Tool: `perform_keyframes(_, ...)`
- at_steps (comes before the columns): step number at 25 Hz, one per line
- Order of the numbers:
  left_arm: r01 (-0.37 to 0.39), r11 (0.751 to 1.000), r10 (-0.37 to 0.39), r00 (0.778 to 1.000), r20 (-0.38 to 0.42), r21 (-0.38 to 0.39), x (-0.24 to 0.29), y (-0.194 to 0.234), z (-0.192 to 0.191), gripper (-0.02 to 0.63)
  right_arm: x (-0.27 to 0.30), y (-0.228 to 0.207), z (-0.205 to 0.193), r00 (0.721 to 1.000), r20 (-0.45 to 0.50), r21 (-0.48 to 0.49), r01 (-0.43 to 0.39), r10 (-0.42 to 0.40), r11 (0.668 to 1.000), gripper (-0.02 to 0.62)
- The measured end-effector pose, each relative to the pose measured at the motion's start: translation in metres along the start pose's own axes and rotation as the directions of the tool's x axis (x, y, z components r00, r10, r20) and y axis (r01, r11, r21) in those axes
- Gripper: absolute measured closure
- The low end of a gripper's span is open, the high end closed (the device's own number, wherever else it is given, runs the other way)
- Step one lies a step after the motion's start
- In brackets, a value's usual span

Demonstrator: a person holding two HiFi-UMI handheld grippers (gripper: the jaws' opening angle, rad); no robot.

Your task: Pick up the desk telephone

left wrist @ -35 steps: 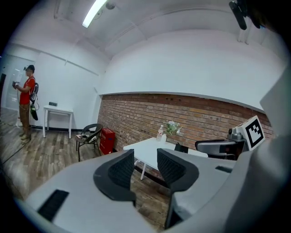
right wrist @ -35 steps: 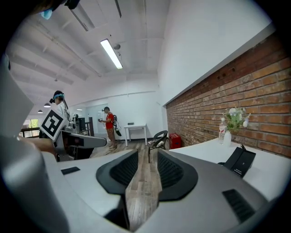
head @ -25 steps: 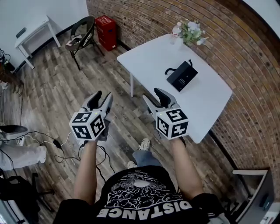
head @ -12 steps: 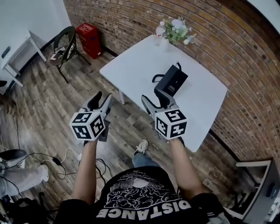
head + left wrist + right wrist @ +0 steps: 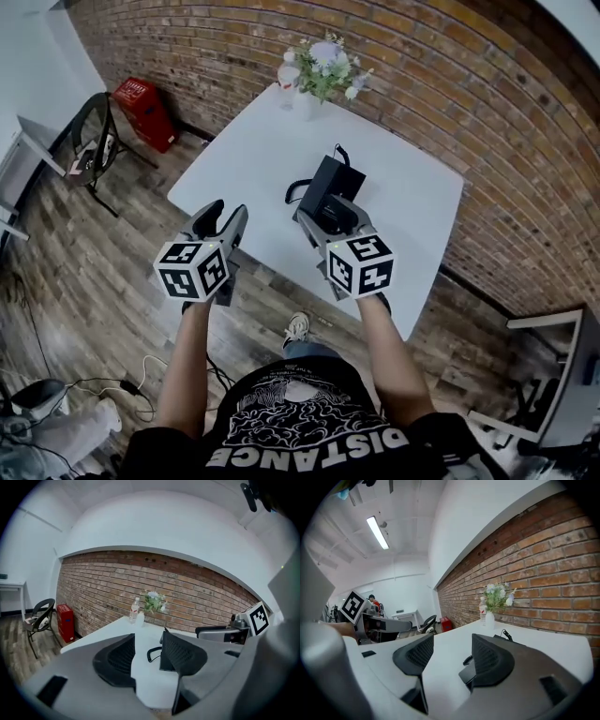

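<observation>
Desk telephone (image 5: 336, 183), boxy, matte black, on smooth white table (image 5: 412, 202)

White table (image 5: 417, 202), black desk telephone (image 5: 333, 183) near its middle, flower vase (image 5: 307, 98) and bottle (image 5: 288, 77) at far edge

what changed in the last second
The person stepped up to the white table, bringing the left tongs and right tongs to its near edge; the right ones, jaws just opening wider and empty, nearly reach the desk telephone. Telephone and flower vase stayed put.
</observation>
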State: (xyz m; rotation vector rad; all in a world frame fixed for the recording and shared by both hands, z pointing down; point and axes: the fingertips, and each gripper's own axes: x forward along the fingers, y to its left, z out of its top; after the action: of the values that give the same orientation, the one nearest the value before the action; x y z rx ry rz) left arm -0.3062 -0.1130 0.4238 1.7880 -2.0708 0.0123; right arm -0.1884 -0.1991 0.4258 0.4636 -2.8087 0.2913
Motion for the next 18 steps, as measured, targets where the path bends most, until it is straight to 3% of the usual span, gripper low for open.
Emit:
perform_keyframes(9, 0.174, 0.985, -0.172, 0.979, -0.109, 0.009, 0.1, -0.037, -0.004, 0.423, 0.006, -0.082, -0.014, 0.993, -0.04, 0.085, 0.111, -0.108, 0.99, 0.342)
perform_keyframes(18, 0.325, 0.944, -0.329, 0.91, -0.252, -0.059, 0.161, -0.061, -0.033, 0.39, 0.014, -0.125, -0.051, 0.979, -0.113, 0.21, 0.189, -0.169, 0.959, 0.327)
